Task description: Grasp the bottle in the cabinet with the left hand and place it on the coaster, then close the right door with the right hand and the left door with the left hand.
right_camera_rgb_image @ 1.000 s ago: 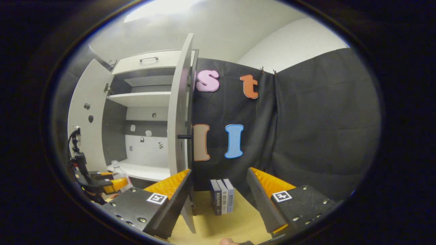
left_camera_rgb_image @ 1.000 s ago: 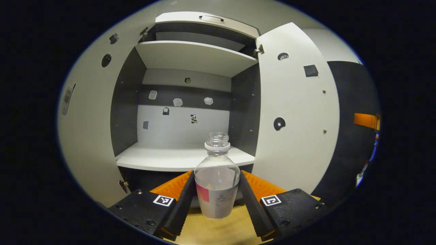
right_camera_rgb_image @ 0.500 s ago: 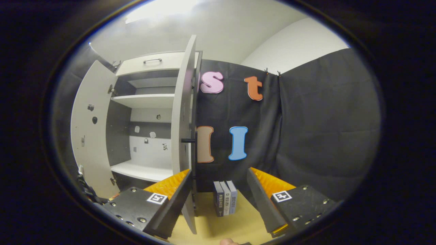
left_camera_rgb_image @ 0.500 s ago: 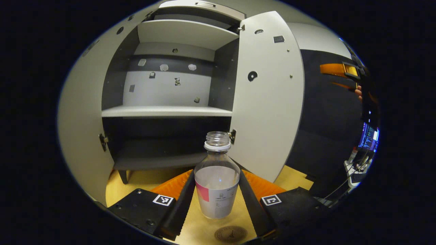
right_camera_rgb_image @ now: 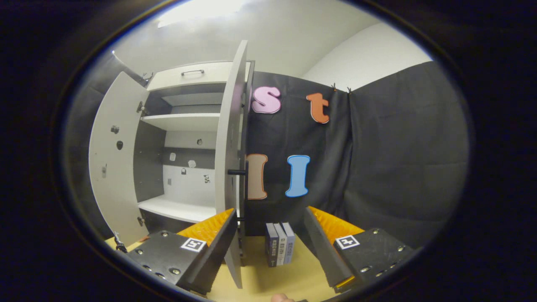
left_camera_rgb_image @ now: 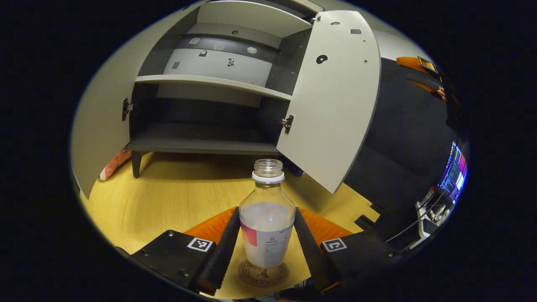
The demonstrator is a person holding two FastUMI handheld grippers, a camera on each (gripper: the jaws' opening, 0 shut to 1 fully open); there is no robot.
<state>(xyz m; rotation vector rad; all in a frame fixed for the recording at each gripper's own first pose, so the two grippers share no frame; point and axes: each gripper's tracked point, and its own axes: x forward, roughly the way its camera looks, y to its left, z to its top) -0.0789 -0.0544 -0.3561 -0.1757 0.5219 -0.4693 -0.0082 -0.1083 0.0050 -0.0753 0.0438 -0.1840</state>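
Your L gripper (left_camera_rgb_image: 267, 251) clamps the bottle (left_camera_rgb_image: 267, 235) upright over the coaster (left_camera_rgb_image: 263, 273). Your R gripper (right_camera_rgb_image: 268, 247) is spread wide w/ nothing in it, by the R door (right_camera_rgb_image: 230, 167); both doors open.

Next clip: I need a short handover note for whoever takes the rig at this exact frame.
Left gripper: shut on the bottle, which is out of the cabinet and directly over the coaster on the wooden table; contact with the coaster cannot be told.
Right gripper: open, empty, facing the edge of the right door, near its handle.
Done: bottle fetched.
Left: release the bottle on the coaster, close the right door with the right gripper, then the left door with the left.
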